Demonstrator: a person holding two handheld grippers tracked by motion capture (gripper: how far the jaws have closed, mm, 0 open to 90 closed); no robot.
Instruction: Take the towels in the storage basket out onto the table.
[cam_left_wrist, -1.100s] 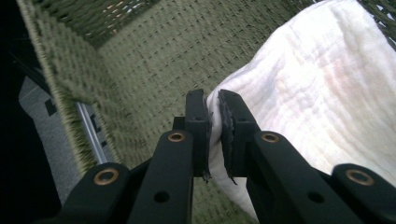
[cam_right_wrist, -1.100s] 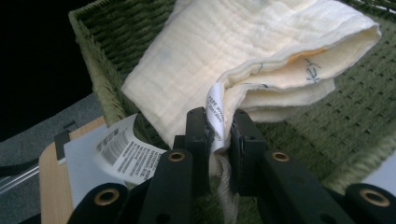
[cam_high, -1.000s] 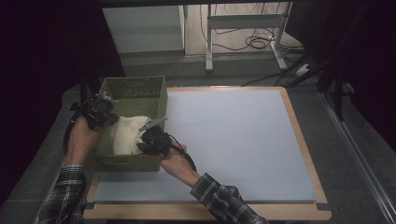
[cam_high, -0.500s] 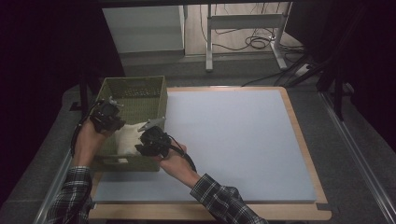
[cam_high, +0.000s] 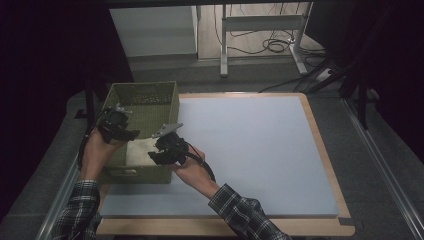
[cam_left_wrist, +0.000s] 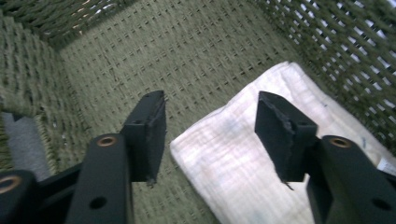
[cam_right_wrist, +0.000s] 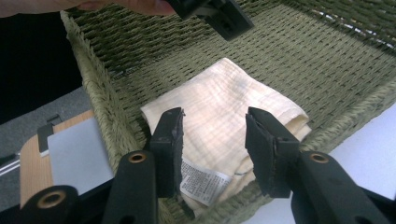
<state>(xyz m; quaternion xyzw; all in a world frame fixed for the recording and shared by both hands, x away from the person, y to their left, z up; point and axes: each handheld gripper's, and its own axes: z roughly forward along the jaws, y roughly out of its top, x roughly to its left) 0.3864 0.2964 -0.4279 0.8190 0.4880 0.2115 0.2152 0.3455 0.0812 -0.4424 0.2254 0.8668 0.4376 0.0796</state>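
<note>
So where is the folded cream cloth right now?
The folded cream cloth lies flat on the bottom of the green woven basket, at the table's left side in the high view, below both open grippers.

Pretty dim room overall, the left and right edges of the high view just fall off into black. Most of the frame is a big table (cam_high: 327, 165) with a light wood rim, and a pale blue-grey mat (cam_high: 260, 150) covers nearly the whole top. Dark grey carpet-ish floor (cam_high: 345, 102) wraps around it. A metal rail (cam_high: 390, 165) runs diagonally down the right side, and there's another along the lower left. At top centre there's a brighter patch of wooden floor (cam_high: 250, 27) with the white legs of a desk frame (cam_high: 260, 22) and a tangle of black cables (cam_high: 272, 45). A whitish panel (cam_high: 152, 32) stands at upper left.
</note>
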